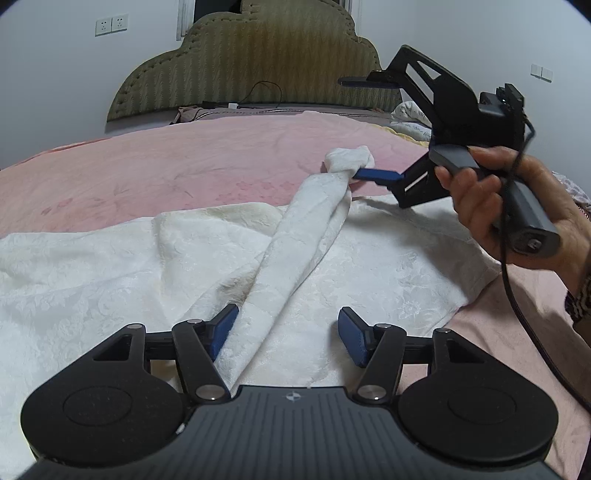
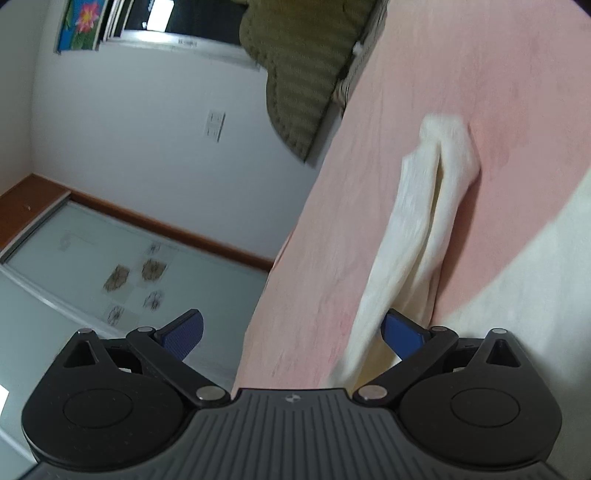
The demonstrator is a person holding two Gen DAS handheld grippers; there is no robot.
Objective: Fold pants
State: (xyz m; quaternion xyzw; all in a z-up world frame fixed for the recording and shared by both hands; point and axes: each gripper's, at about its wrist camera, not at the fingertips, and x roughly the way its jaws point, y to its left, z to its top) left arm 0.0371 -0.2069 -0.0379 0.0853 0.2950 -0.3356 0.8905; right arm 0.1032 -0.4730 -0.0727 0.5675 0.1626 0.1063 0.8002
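the white pants (image 1: 369, 266) lie spread across the pink bed (image 1: 184, 173), with one twisted strip of fabric (image 1: 295, 254) running from the near edge of the pants up toward the olive headboard (image 1: 243, 62), ending in a bunched knot (image 1: 349, 157) on the bare pink cover.

the left gripper (image 1: 287, 334) sits low over the pants, its jaws spread; the near end of the strip lies between the blue pads (image 1: 225, 328), beside the left one and clear of the right one, so nothing is pinched.

the right gripper (image 1: 365, 129), held in a hand (image 1: 517, 210) on the side of the pants away from the wall sockets (image 1: 111, 24), is rolled on its side with jaws spread wide. its lower finger touches the strip just below the knot, the upper finger stands well above it. in the right wrist view the picture is blurred, and the strip passes just beside one pad (image 2: 400, 334).
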